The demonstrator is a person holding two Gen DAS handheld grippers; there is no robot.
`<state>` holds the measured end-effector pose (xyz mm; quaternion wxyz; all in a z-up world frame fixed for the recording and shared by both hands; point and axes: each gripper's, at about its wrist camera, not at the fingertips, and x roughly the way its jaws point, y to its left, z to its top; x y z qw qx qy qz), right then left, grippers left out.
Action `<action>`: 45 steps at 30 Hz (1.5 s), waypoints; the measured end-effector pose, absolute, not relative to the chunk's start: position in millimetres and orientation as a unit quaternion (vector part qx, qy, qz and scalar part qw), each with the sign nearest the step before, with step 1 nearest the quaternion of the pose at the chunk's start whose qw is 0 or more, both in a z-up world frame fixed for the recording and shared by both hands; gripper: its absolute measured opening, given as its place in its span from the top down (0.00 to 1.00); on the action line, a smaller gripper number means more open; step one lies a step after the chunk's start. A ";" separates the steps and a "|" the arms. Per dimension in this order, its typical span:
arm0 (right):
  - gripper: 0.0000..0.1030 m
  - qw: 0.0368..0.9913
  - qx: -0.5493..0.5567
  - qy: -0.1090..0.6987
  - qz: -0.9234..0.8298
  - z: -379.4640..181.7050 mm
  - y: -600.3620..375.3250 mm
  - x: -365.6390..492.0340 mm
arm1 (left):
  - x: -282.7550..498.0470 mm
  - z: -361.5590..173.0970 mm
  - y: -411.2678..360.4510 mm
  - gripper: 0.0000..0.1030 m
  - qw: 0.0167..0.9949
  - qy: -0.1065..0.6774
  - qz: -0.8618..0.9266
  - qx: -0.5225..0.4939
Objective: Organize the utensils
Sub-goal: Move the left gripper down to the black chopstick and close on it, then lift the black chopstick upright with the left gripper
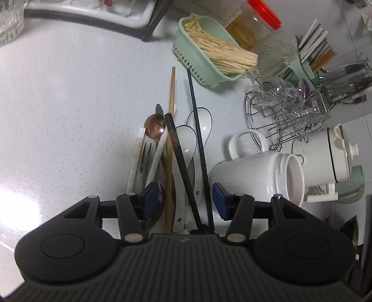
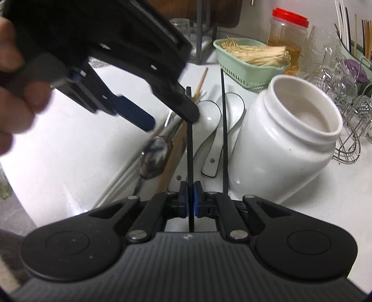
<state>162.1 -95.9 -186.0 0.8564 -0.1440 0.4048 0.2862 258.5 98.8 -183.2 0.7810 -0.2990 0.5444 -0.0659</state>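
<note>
Left wrist view looks down on a pale grey speckled countertop (image 1: 69, 93) with glare at its left edge. A heap of utensils lies in the middle: a copper-coloured spoon (image 1: 155, 126), a fork (image 1: 146, 153), a wooden chopstick (image 1: 172, 93), white ceramic soup spoons (image 1: 186, 144) and a black chopstick (image 1: 197, 144) lying flat. Just right of the heap a white ceramic jar (image 1: 262, 176) lies tipped on its side, mouth toward the right. Behind it sit a green basket (image 1: 197, 62) of thin pale sticks, a red-lidded plastic jar (image 1: 258, 25), a wire rack (image 1: 274, 120) with glassware and a white lidded pot (image 1: 330, 155).

The left gripper (image 1: 183, 199) hangs over the heap with its blue pads apart, a slanting dark chopstick (image 1: 183, 172) and other handles between them; no pad is seen pressing on anything. In the right wrist view this gripper is motion-blurred, and the person's hand (image 2: 16, 93) on it is cut by the frame edge.

The right gripper (image 2: 191, 199) is clenched on that dark chopstick (image 2: 189, 148), its pads squeezing the near end while the shaft runs out over the heap. The near ends of most utensils are hidden under the gripper bodies, and the room beyond the counter is cropped to a dark stand leg (image 1: 158, 21) and a white tray edge (image 1: 111, 16)
</note>
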 end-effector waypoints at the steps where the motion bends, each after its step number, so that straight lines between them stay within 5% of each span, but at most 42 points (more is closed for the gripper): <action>1: 0.93 0.857 -0.144 0.402 0.289 -184.0 -95.6 160.1 | 259.7 -185.1 98.3 0.44 0.779 0.546 -0.064 -0.300; 8: 0.93 0.855 -0.150 0.388 0.311 -176.0 -92.0 146.2 | 264.9 -190.5 101.2 0.61 0.780 0.546 -0.041 -0.304; 13: 0.93 0.855 -0.143 0.385 0.316 -174.4 -93.4 147.7 | 268.9 -187.1 106.5 0.86 0.787 0.535 -0.041 -0.305; 20: 0.90 0.872 -0.121 0.356 0.314 -166.0 -98.9 150.1 | 277.0 -173.4 109.0 0.86 0.799 0.516 -0.039 -0.307; 22: 0.63 0.881 -0.114 0.347 0.301 -162.9 -102.1 152.0 | 280.2 -169.7 108.2 0.87 0.804 0.513 -0.036 -0.299; 25: 0.42 0.894 -0.095 0.328 0.291 -156.6 -110.1 151.3 | 284.3 -166.8 106.6 0.88 0.806 0.514 -0.039 -0.291; 30: 0.40 0.899 -0.081 0.316 0.294 -148.6 -121.2 145.1 | 288.7 -163.8 106.4 0.93 0.814 0.511 -0.035 -0.275; 35: 0.21 0.897 -0.075 0.316 0.299 -142.9 -131.1 137.9 | 293.2 -161.5 105.1 0.93 0.821 0.508 -0.035 -0.259; 45: 0.21 0.913 -0.022 0.339 0.228 -143.4 -164.6 144.8 | 289.0 -148.3 104.6 0.94 0.839 0.488 -0.043 -0.238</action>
